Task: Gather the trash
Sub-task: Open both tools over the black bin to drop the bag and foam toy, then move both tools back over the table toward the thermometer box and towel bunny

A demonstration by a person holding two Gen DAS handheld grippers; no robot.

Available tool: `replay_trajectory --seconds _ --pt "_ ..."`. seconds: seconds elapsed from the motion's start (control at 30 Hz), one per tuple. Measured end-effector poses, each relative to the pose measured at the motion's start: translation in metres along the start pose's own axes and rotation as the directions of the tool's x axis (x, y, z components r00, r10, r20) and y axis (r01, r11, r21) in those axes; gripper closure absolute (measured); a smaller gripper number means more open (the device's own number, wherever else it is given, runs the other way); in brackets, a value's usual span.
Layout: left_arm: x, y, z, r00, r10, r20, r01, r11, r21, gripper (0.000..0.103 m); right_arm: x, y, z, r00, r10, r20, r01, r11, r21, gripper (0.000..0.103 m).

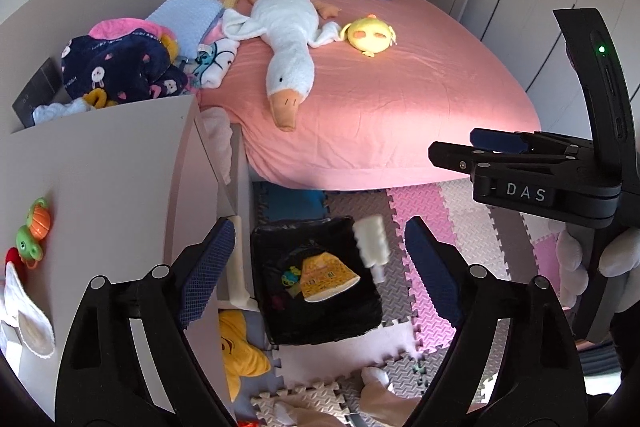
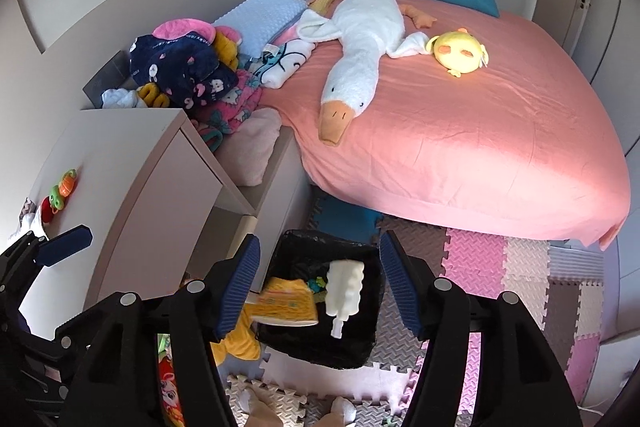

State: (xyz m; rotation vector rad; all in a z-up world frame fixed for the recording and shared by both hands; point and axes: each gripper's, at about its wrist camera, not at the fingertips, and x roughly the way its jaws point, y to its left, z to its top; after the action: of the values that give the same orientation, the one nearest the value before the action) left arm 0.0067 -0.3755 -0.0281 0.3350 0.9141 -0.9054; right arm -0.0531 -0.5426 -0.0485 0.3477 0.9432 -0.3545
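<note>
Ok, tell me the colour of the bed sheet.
Salmon pink bed sheet, plain with no pattern; the right wrist view shows it best.

A black bin (image 2: 320, 339) holds a yellow printed packet (image 2: 286, 303) and a white ribbed bottle (image 2: 344, 287). The bed sheet (image 2: 480, 131) is salmon pink; the plush goose (image 2: 360, 39) is white with an orange bill.

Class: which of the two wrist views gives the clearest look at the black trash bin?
The left wrist view: the black trash bin shows its whole opening between the fingers, with the yellow wrapper inside. In the right wrist view the bin is partly covered by the white bottle and a finger.
</note>
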Motion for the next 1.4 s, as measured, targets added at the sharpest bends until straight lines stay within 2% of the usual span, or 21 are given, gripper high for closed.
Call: replay_trajectory --seconds 0.4,0.77,1.07,1.4 --pt "0.002 0.008 0.004 1.000 0.022 0.000 -0.022 1.000 -0.004 0.019 0.002 0.000 0.004 1.000 0.007 0.001 -0.007 1.000 -0.003 0.040" --pt "-0.006 0.019 -0.001 0.999 0.041 0.002 -0.041 0.999 -0.010 0.019 0.006 0.021 0.006 1.000 0.022 0.002 -0.022 0.999 -0.027 0.040" --pt "-0.024 0.044 -0.016 0.996 0.086 0.013 -0.085 0.995 -0.047 0.019 0.002 0.055 0.005 0.998 0.054 0.012 -0.053 0.995 -0.080 0.040" --pt "-0.055 0.096 -0.048 0.984 0.175 0.018 -0.171 0.977 -0.124 0.019 0.007 0.119 0.001 0.992 0.122 -0.010 -0.122 0.979 -0.166 0.040"
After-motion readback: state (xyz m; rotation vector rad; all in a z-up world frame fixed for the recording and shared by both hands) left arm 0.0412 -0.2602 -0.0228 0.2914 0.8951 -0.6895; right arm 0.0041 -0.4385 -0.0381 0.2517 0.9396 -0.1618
